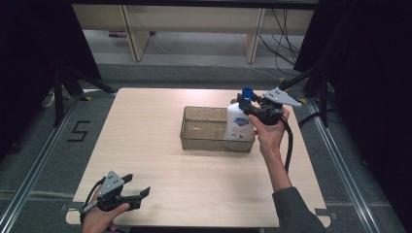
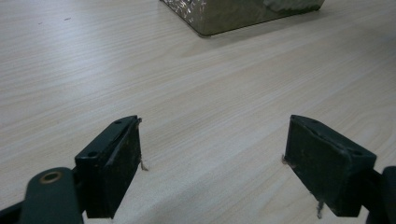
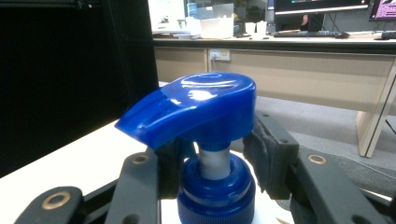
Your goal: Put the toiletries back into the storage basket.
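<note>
High view is showing the pump bottle (image 1: 239, 122) already standing in the clear bin (image 1: 204, 130) near the tabletop's far right corner, the right gripper (image 1: 251, 103) loosening around its blue neck, while the left gripper (image 1: 130, 190) is idling spread by the near left edge.

Black tongs (image 1: 127, 188), grey plates, grey sleeve (image 1: 295, 209)

Counting one pump bottle (image 1: 239, 122) with a blue pump head (image 3: 196, 106), one clear bin (image 1: 204, 130), one wooden table (image 1: 155, 160), two grippers: left (image 1: 138, 187), right (image 1: 248, 103)
</note>
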{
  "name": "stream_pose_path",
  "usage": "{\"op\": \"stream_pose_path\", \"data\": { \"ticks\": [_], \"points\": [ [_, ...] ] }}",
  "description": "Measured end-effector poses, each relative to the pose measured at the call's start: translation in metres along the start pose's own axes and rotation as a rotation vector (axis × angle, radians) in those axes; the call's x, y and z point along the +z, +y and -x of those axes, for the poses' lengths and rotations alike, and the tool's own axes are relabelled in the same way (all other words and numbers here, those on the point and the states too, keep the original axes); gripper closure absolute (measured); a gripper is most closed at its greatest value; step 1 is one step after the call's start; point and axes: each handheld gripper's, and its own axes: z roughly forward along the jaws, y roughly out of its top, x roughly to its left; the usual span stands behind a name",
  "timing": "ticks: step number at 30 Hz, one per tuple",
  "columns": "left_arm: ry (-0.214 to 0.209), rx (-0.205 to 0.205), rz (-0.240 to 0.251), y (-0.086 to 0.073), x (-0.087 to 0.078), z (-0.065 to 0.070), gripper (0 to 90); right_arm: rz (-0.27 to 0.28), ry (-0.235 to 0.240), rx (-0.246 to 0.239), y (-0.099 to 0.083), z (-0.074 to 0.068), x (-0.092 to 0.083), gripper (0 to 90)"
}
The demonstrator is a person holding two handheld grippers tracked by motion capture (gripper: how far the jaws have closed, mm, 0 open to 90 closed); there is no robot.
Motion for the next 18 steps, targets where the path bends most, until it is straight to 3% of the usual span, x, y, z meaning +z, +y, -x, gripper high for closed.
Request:
{"op": "stream_pose_path", "data": {
  "ticks": [2,6,10,11,12,18],
  "points": [
    [-0.004,-0.001,0.001,0.000,0.000,-0.001,17.9,0.000,0.011,-0.003,0.000,-0.001,-0.001,57.9],
    [-0.001,0.000,0.000,0.000,0.000,0.000,17.9,0.014,-0.013,-0.014,-0.001,0.001,-0.002,54.0],
    [-0.001,0.000,0.000,0.000,0.000,0.000,17.9,0.007,-0.007,0.009,-0.002,-0.001,-0.003,52.1],
    [0.000,0.000,-0.002,0.000,0.000,0.000,17.9,0.000,-0.017,-0.009,-0.003,0.000,-0.004,48.5],
    [0.000,0.001,-0.003,0.000,0.000,0.000,17.9,0.001,-0.019,0.013,-0.004,-0.001,-0.004,47.0],
    [-0.008,0.004,-0.005,0.000,0.001,0.000,17.8,0.014,-0.017,0.021,-0.010,0.001,-0.012,42.7]
  ]
}}
